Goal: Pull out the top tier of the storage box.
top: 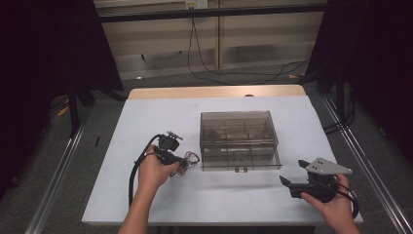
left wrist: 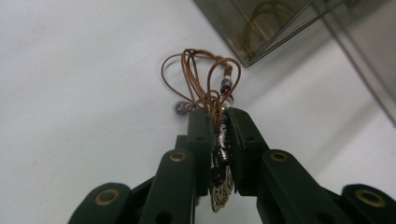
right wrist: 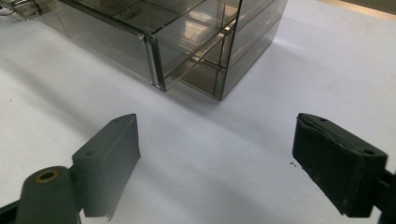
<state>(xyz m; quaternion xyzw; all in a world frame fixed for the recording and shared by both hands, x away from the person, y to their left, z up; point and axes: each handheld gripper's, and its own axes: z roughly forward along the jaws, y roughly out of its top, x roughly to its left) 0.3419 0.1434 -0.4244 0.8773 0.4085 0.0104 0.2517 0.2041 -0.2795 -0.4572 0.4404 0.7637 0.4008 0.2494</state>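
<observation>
A brown cord necklace [left wrist: 205, 88] with beads and a metal pendant hangs pinched in the left gripper [left wrist: 218, 126], whose fingers [left wrist: 201, 140] are clenched on it just above the white table [top: 146, 117], close to the front left corner of the smoky clear drawer box [top: 239, 140]. The right gripper [right wrist: 215, 158] rests apart near the box's front right, fingers [right wrist: 109, 158] spread wide, grasping nothing.
</observation>
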